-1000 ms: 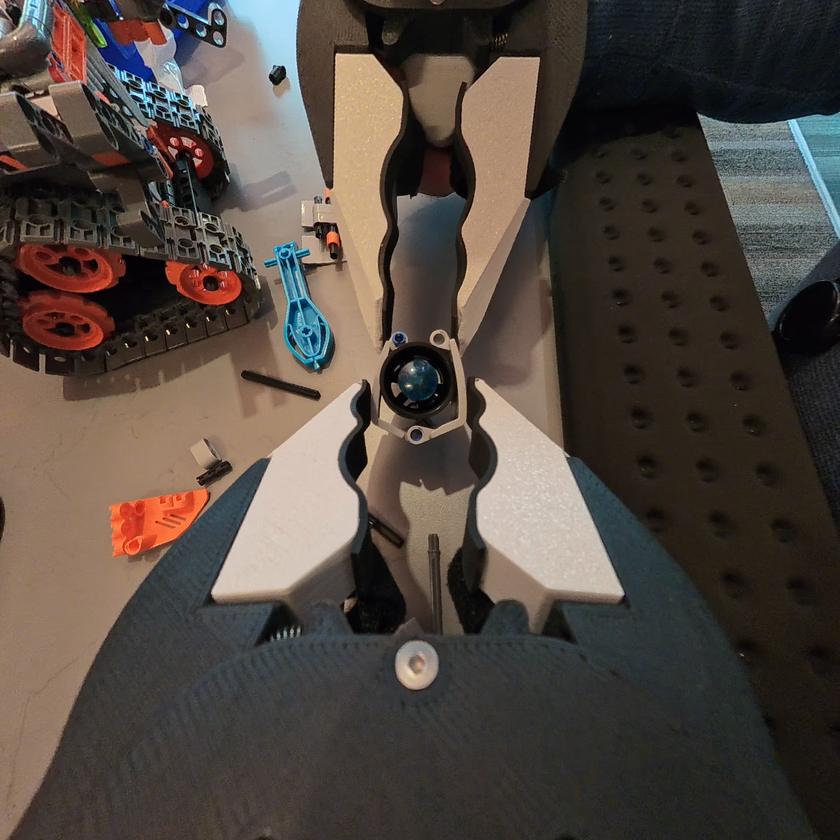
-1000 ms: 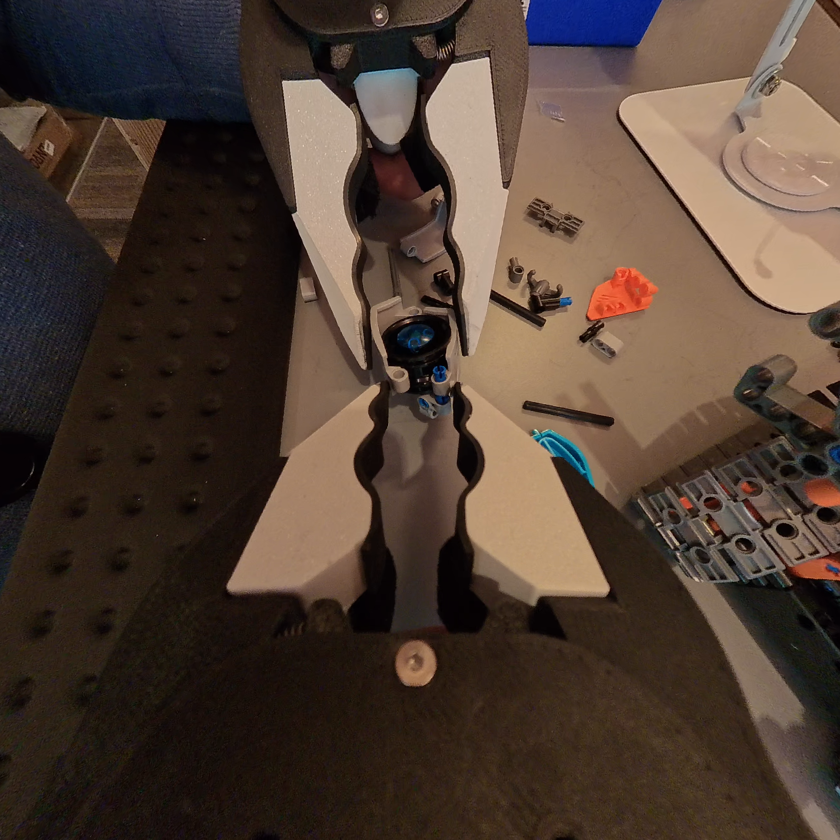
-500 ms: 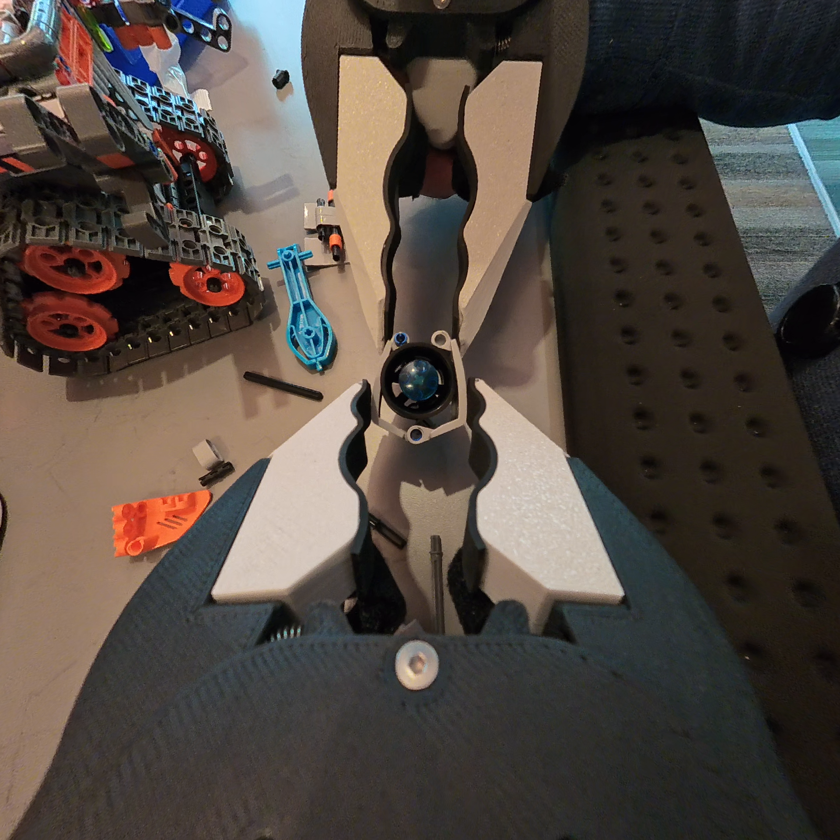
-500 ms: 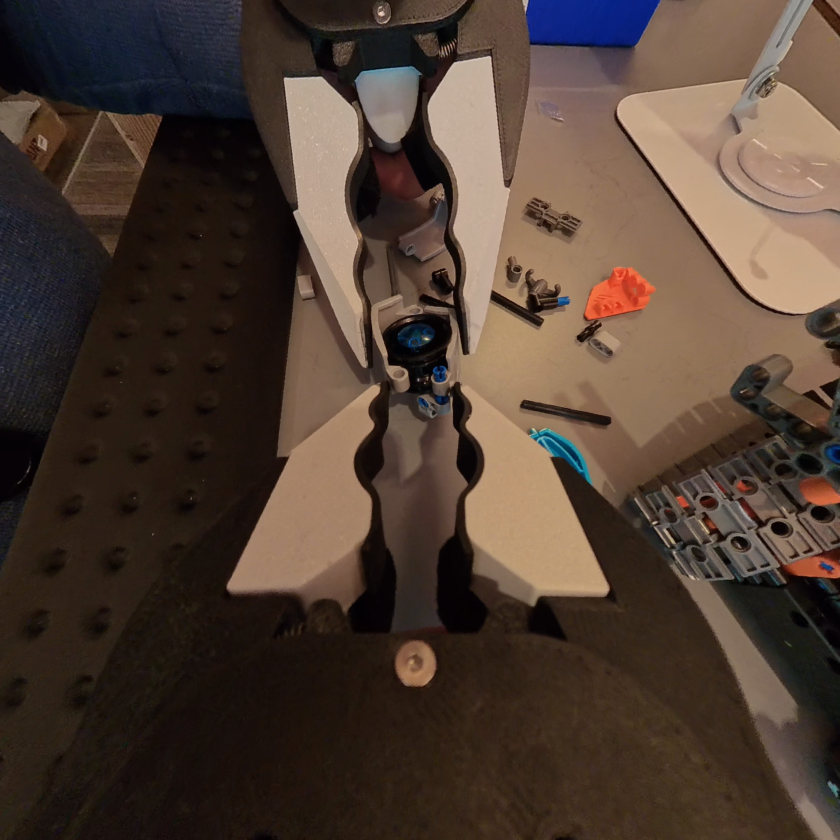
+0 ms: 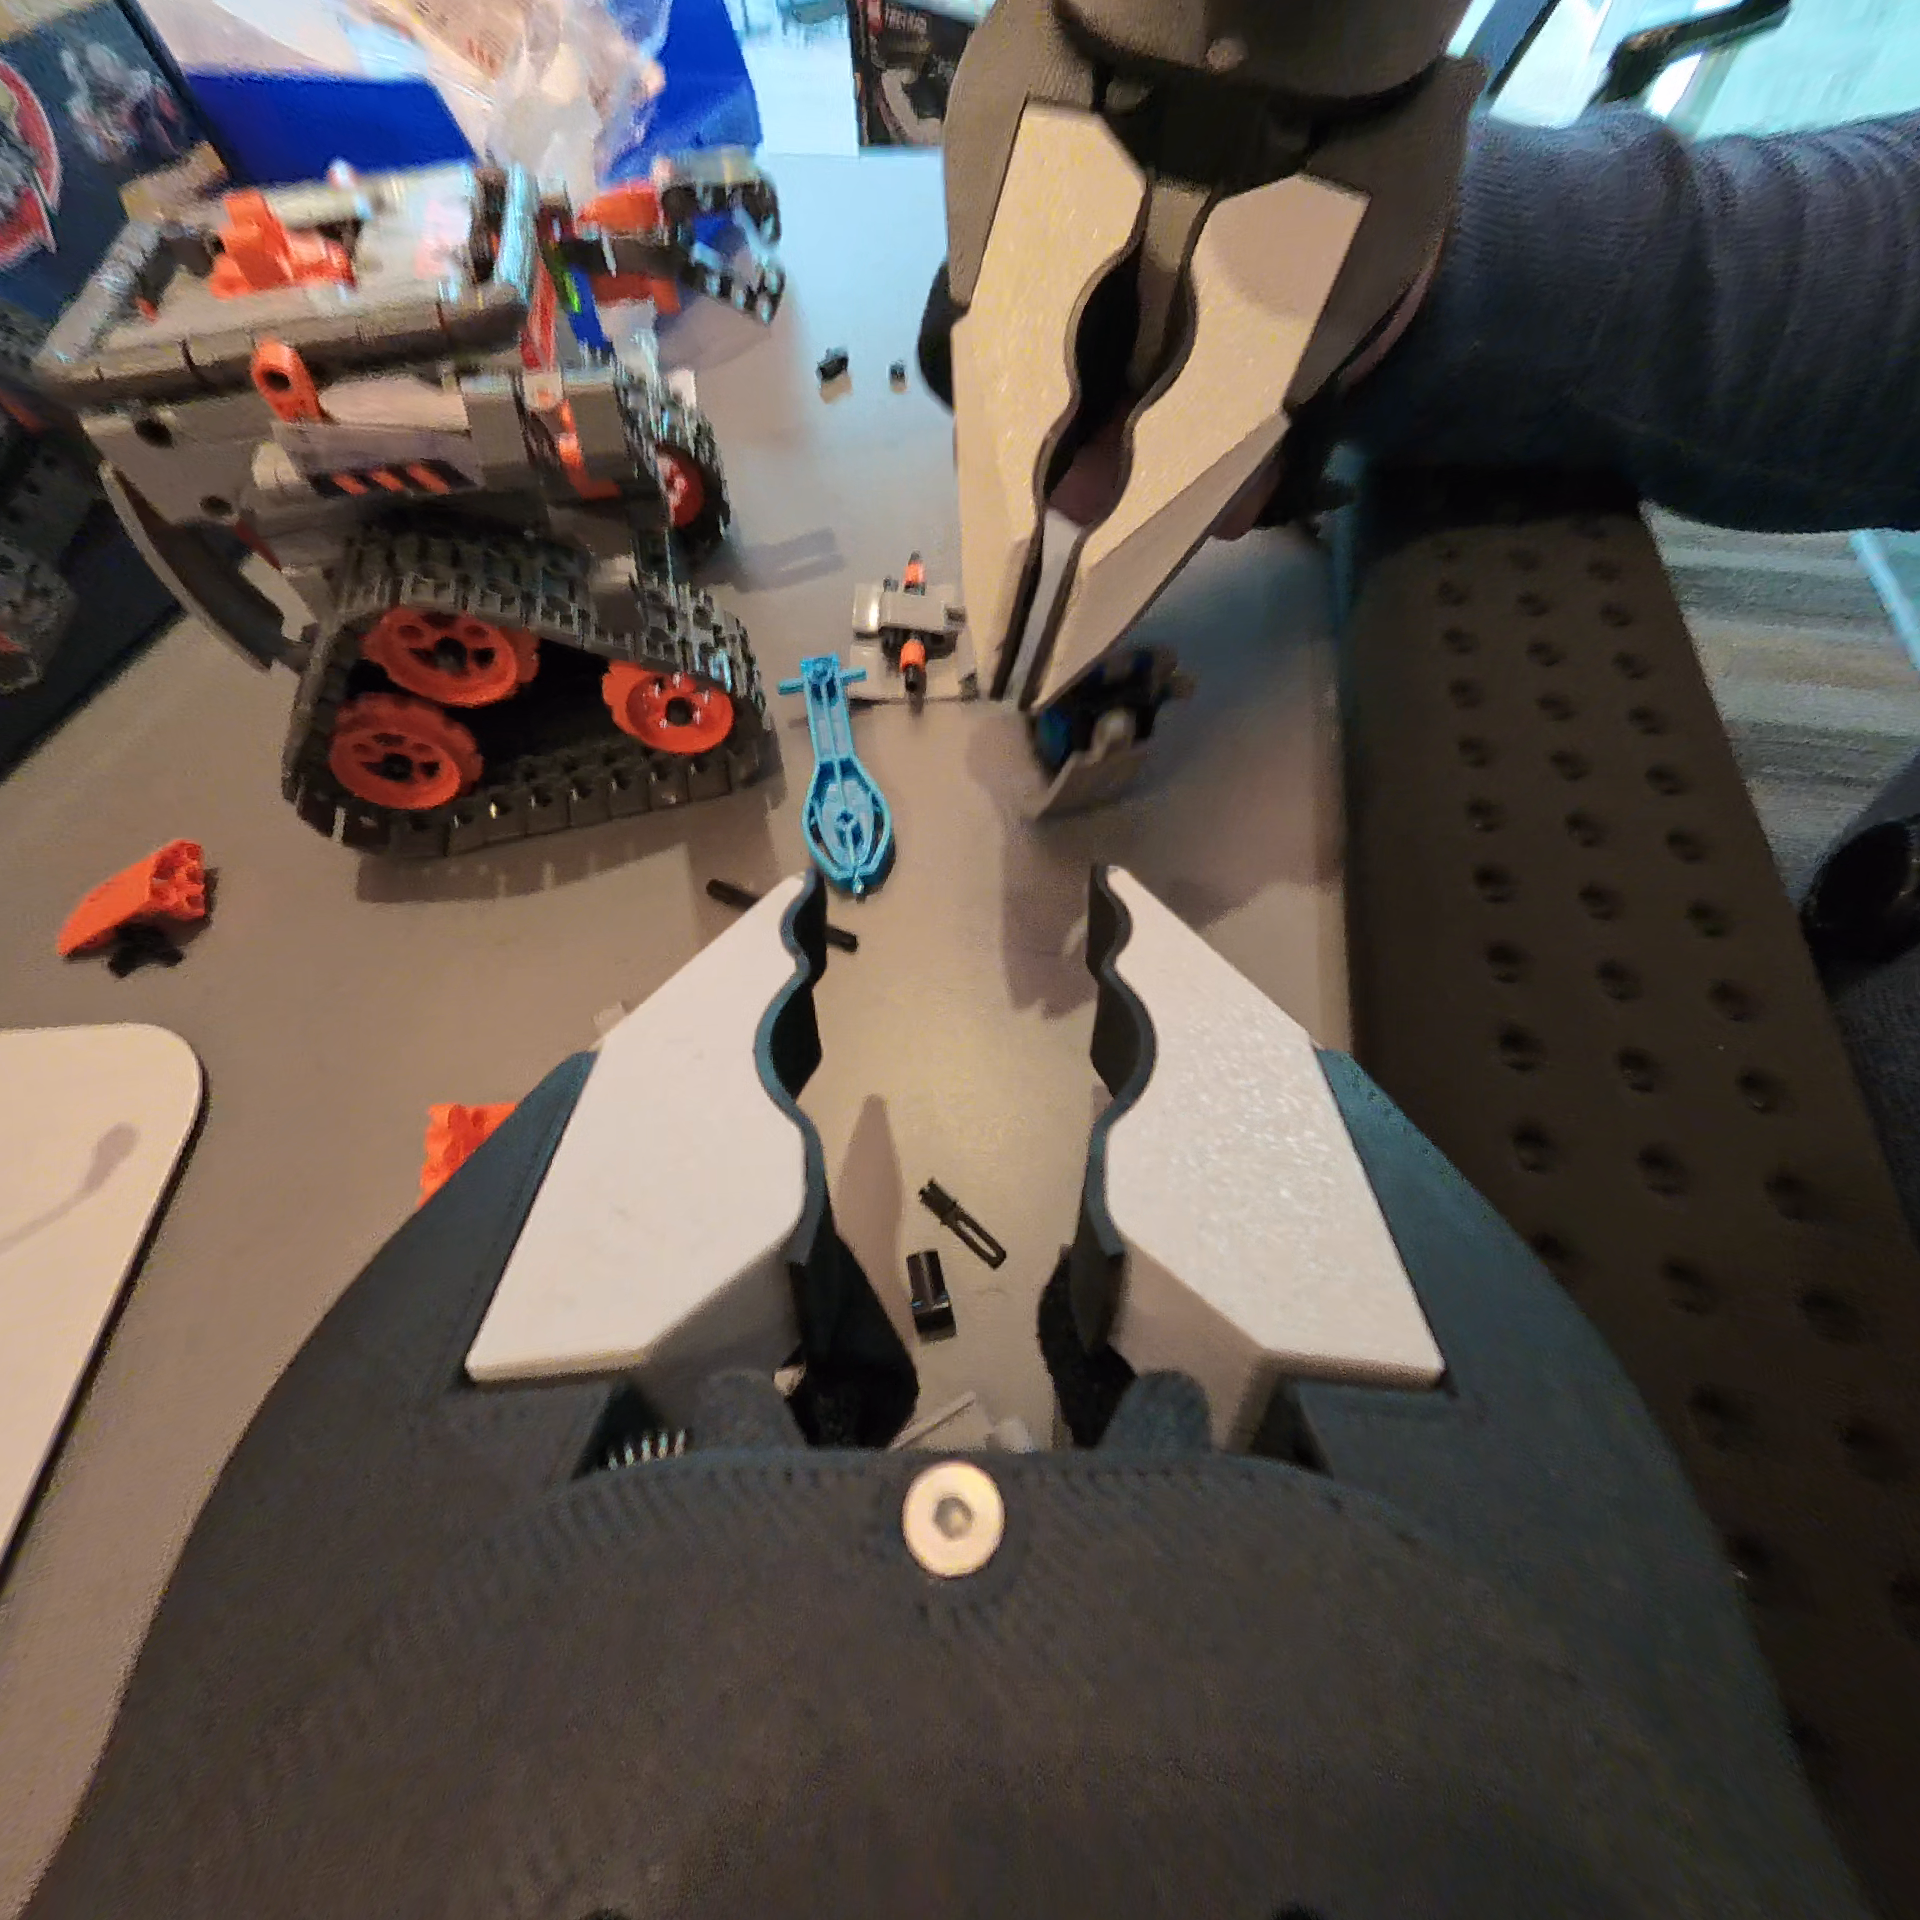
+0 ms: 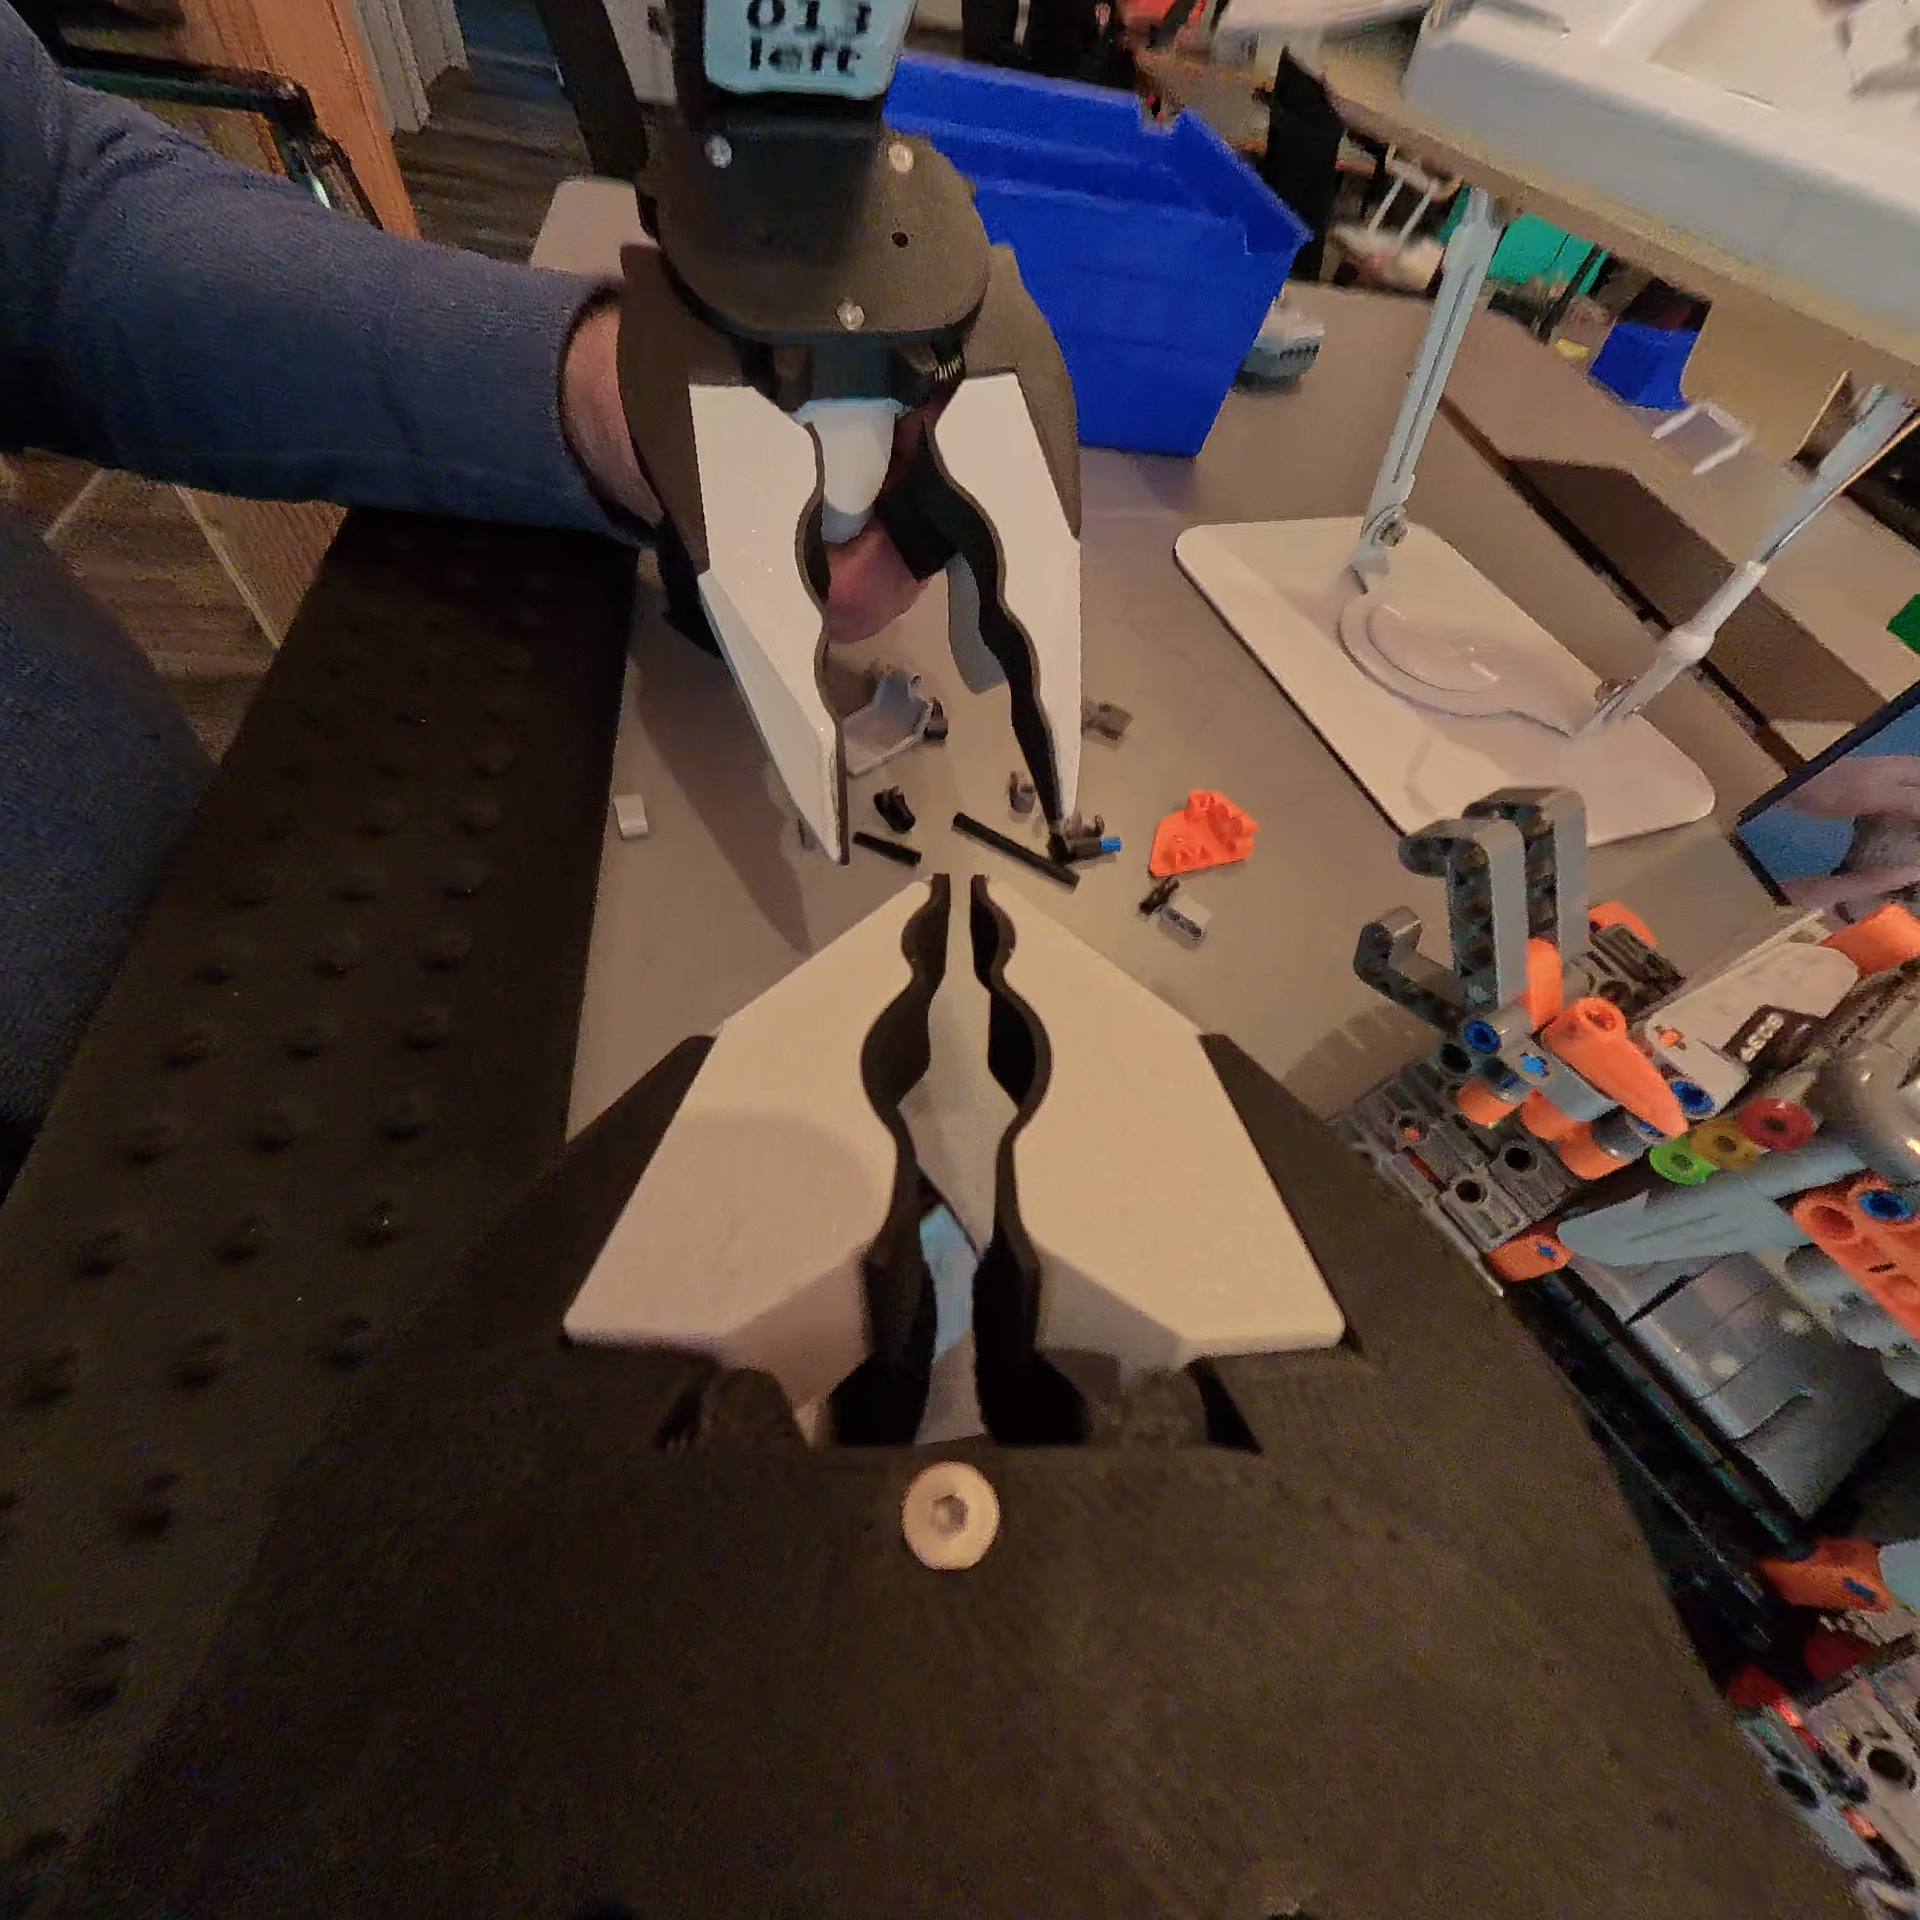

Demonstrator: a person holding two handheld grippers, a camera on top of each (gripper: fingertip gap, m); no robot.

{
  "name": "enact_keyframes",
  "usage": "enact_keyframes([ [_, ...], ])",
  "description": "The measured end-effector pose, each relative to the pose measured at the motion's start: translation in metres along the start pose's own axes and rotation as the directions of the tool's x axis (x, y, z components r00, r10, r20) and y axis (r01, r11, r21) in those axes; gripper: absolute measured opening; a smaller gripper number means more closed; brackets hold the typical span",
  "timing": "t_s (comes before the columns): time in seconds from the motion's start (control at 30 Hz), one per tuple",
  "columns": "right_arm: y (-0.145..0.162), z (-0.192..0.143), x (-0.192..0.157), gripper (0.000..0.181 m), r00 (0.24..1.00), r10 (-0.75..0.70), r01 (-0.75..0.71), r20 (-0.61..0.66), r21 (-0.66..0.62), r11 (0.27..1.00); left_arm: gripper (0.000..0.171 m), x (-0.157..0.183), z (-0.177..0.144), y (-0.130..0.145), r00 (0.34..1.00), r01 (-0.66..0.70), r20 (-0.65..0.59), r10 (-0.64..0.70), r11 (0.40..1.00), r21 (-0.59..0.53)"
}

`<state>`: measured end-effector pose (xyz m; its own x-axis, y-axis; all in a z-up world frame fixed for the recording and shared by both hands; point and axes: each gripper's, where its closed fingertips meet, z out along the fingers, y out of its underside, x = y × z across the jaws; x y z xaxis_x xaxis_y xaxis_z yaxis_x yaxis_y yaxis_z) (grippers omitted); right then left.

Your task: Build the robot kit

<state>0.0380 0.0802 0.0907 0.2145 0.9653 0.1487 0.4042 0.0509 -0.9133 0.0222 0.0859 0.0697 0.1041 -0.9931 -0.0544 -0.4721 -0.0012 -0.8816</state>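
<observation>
Small grey/black piece w/ blue center sits at the tips of the R gripper, just above the grey table and near the edge of the black studded mat. It's blurry in the L wrist view, but the piece looks pinched at the fingertips and tilted. In the R wrist view the R gripper's fingers are pressed nearly together w/ only a thin slit at the tips, and a pale bit shows through the gap farther back.

L gripper faces it, apart from the piece, fingers spread wide w/ nothing between them but table. Two short black pins lie on the table between its fingers, nearer the base. From the R wrist view its tips hang over loose black pins & axles.

A person's hand in a dark blue sleeve holds the L gripper.

Light blue flat tool lies just left of the gap between the two grippers. Small grey/orange sub-assy lies beside the R gripper's fingers. Tracked vehicle model, grey w/ orange wheels, stands farther left. Orange wedge part lies well left of it. Blue bin and white stand base are at the far side of the table.
</observation>
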Motion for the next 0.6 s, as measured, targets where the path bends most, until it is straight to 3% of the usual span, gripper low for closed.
enact_keyframes([
  [0.07, 0.012, 0.0, 0.004, 0.0, 1.0, 0.007, -0.007, -0.012, -0.06, 0.998, 0.05, -0.005, 0.003, 0.012, 1.0, -0.002, 0.027, 0.004, 0.998, -0.065],
  [0.13, 0.021, -0.009, 0.012, 0.003, 0.999, 0.045, -0.048, -0.031, -0.099, 0.994, 0.048, -0.004, 0.002, 0.01, 1.0, 0.006, 0.015, -0.005, 0.999, -0.052],
  [0.3, 0.024, -0.063, 0.034, 0.021, 0.979, 0.161, -0.172, -0.122, -0.093, 0.981, 0.048, 0.001, 0.008, 0.013, 1.0, -0.006, -0.008, 0.005, 0.998, -0.068],
  [0.43, 0.044, -0.08, 0.005, 0.03, 0.986, 0.163, -0.164, -0.02, -0.217, 0.962, 0.053, 0.02, 0.025, 0.007, 0.996, -0.079, -0.056, 0.074, 0.991, -0.104],
  [0.6, 0.088, -0.058, -0.021, 0.035, 0.991, 0.129, -0.104, 0.032, -0.414, 0.904, 0.055, 0.044, 0.057, 0.004, 0.987, -0.126, -0.124, 0.106, 0.978, -0.165],
])
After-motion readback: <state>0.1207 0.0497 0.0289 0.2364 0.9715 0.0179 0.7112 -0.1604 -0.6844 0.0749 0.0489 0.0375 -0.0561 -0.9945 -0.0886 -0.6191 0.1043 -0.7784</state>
